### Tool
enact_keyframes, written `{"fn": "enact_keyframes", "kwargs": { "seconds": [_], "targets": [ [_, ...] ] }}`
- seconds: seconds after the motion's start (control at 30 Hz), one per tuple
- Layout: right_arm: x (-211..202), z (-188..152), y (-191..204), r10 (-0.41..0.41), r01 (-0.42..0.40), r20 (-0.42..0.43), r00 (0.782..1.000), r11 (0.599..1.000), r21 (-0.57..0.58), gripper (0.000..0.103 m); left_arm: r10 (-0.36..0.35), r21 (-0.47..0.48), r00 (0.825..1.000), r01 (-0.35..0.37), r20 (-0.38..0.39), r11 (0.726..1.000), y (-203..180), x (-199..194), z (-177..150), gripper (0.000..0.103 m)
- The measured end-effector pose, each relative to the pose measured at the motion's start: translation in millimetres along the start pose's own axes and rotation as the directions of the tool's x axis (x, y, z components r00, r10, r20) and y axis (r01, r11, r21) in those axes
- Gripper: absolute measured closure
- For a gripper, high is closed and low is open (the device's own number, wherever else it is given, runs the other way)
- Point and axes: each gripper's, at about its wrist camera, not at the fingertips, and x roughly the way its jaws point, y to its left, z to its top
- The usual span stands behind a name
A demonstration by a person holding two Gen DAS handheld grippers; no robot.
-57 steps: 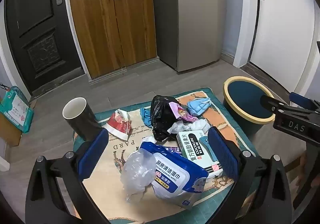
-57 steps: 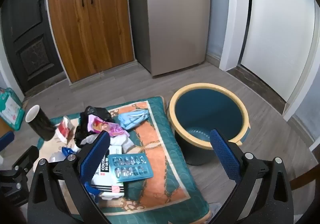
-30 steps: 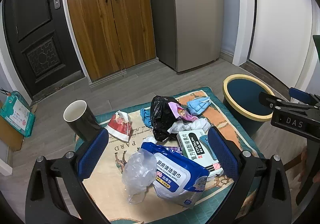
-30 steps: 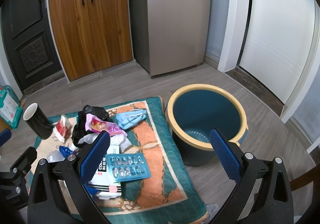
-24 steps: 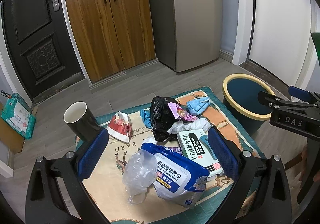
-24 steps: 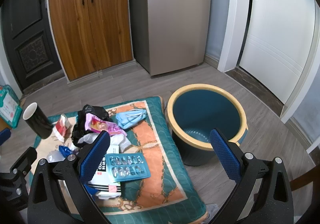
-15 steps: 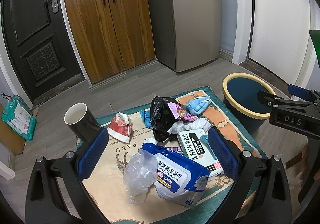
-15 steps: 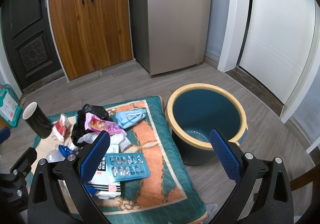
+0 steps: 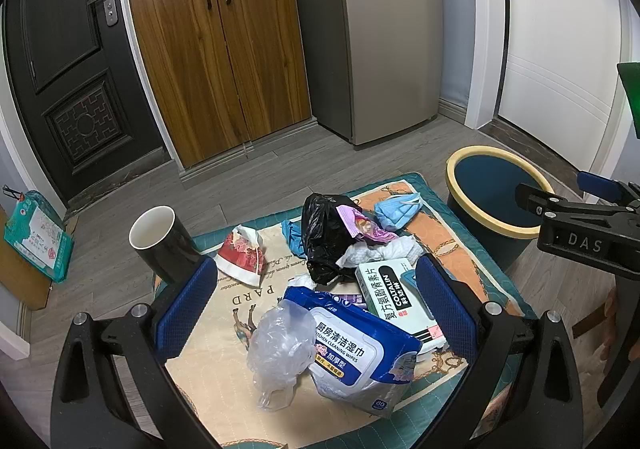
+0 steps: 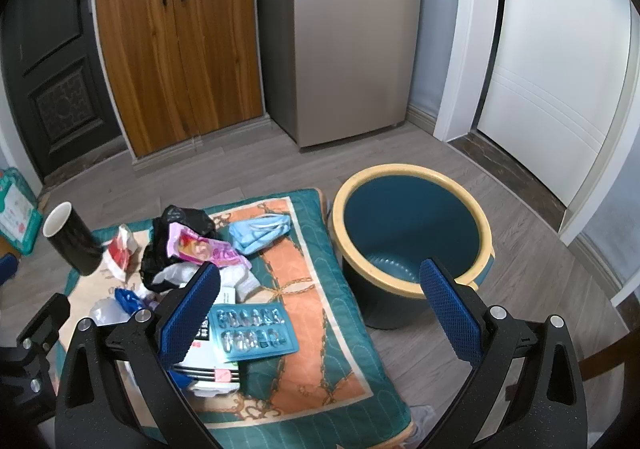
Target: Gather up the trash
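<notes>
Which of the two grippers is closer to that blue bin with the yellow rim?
The right. The right gripper hangs open with one finger just in front of the bin. The left gripper, also open, hovers over the trash pile on the mat, with the bin off to its right.

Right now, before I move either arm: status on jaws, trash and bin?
Left gripper and right gripper: jaws open, empty. Trash pile untouched on the mat. Bin upright beside the mat, looks empty. Nothing blocking.

Open right tongs [image 10: 316, 303] above patterned mat [image 10: 316, 301], blister pack [image 10: 255, 331] beside trash pile, empty blue bin [image 10: 412, 241] right.
</notes>
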Motion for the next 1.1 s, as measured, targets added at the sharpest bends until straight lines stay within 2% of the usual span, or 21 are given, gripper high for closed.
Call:
{"fn": "enact_keyframes", "kwargs": {
  "seconds": [0.77,1.0,1.1],
  "targets": [
    [0.4,-5.4,-7.9,-0.004,0.004,-0.021,1.000,1.000,0.009,0.004,-0.004,-0.017,1.000,0.004,-0.005,1.000,1.0,1.3,-0.7,0.006],
    [4.6,5.0,-11.0,-0.001,0.001,-0.024,1.000,1.000,0.022,0.004,-0.007,-0.038,1.000,0.008,0.026,0.999,6.2,-7.1,8.6,0.006],
    [9.4,9.9,-14.2,-0.012,0.013,-0.028,1.000,1.000,0.027,0.004,-0.078,-0.110,0.996,0.081,0.032,0.991,23.8,-9.3,20.3,0.006]
  ]
}}
